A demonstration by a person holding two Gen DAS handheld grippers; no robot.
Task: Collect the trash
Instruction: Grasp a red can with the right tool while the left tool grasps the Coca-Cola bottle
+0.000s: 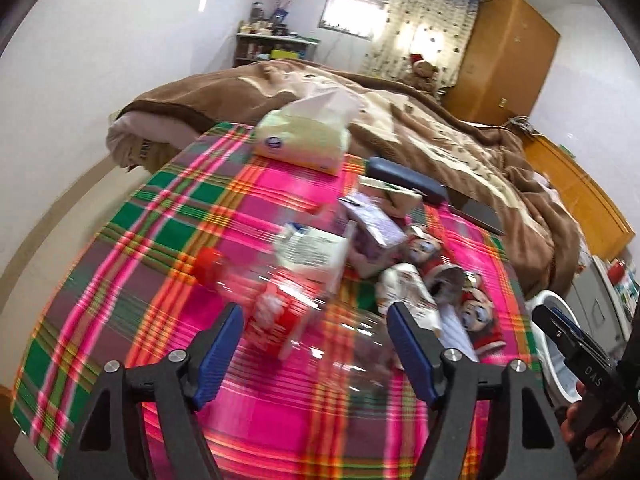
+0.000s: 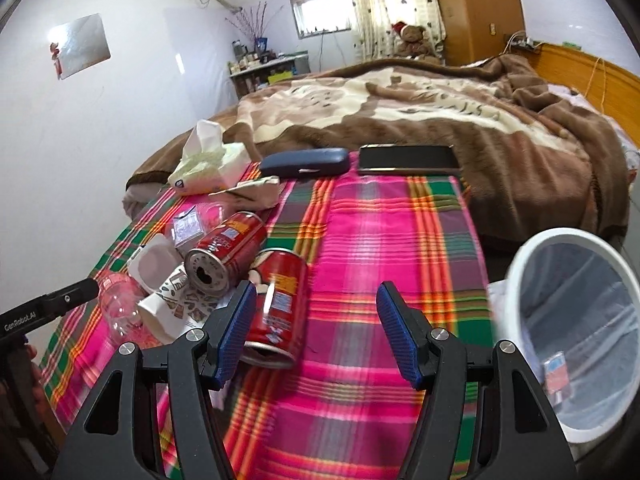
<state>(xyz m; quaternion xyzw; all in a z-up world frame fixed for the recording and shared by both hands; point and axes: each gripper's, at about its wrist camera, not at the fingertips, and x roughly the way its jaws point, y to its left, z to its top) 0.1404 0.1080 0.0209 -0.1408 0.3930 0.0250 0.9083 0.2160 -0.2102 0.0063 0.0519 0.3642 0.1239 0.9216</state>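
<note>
Your left gripper [image 1: 316, 344] gapes wide over a motion-blurred clear bottle [image 1: 288, 300]; your right gripper [image 2: 316, 328] gapes empty, bin [image 2: 520, 264] partly cropped

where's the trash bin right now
In the right wrist view the white trash bin sits at the far right, just off the right edge of the plaid cloth and below the brown blanket; the right claw hangs open to its left.

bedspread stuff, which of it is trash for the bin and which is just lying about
Trash job: two red cans, clear plastic bottle, paper cup, crumpled wrapper, white bin.

Lying about: tissue pack, blue glasses case, phone, teddy bear.
</note>
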